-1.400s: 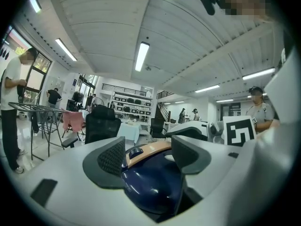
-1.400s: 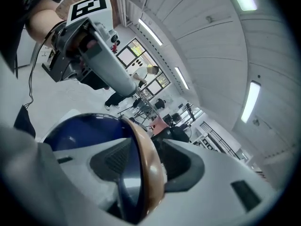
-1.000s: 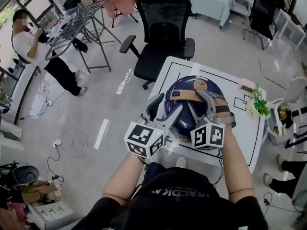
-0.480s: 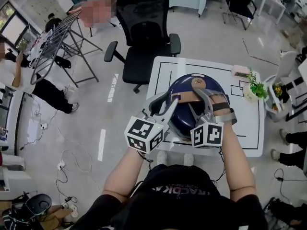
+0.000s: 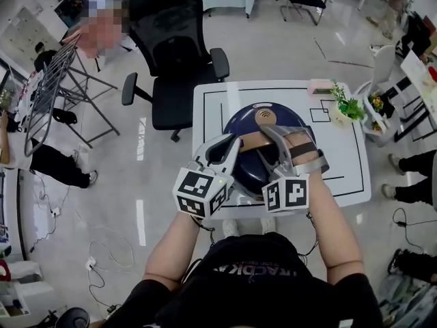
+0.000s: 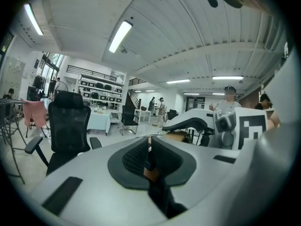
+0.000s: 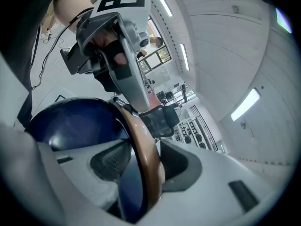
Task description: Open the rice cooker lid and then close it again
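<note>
With the blue rice cooker (image 5: 247, 169) on the white table (image 5: 345, 166), lid (image 5: 265, 118) shut, the right gripper (image 5: 268, 132) pinched its tan handle (image 5: 251, 141) and the left gripper (image 5: 232, 145) was closing on it (a thin band), so pulling might have tipped the cooker instead.

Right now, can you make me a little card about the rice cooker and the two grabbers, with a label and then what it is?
Cooker: dark blue rice cooker on the white table
Lid: looks shut
Handle: tan handle lying across the top
Left gripper: jaws closing, with a sliver of the handle between them
Right gripper: clamped on the handle
Nearby: small potted plant at the table's far right corner; black office chair beyond the table
</note>
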{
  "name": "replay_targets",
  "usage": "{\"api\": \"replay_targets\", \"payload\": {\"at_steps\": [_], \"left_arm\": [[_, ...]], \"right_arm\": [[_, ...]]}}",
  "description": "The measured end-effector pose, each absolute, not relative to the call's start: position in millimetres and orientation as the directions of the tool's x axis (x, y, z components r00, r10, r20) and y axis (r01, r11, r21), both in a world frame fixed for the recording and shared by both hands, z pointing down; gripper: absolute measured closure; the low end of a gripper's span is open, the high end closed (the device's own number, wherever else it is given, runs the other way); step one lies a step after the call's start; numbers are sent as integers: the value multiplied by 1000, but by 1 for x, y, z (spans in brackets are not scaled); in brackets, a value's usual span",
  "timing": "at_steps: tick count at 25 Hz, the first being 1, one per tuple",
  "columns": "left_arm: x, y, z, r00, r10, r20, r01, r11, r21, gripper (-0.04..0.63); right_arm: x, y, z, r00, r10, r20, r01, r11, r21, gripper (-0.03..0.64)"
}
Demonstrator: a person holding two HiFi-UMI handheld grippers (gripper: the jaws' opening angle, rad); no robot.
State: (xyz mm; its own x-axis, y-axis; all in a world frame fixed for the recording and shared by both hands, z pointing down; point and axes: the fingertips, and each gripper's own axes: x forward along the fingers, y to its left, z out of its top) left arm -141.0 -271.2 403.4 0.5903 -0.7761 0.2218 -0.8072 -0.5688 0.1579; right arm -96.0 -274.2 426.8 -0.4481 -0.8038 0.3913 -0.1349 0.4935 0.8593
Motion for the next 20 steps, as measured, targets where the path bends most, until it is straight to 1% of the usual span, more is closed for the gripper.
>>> {"api": "replay_targets", "payload": {"at_steps": [4,20], "left_arm": [[-138,-273,405,609,-762,222,-793,-589,153,584],[-138,-273,406,644,-739,197,-765,-621,172,586]], "right_arm": [[-96,-276,427,-435,-810,393,-147,494,857,425],[-95,-277,429,-389,-831,398,-162,487,858,425]]}}
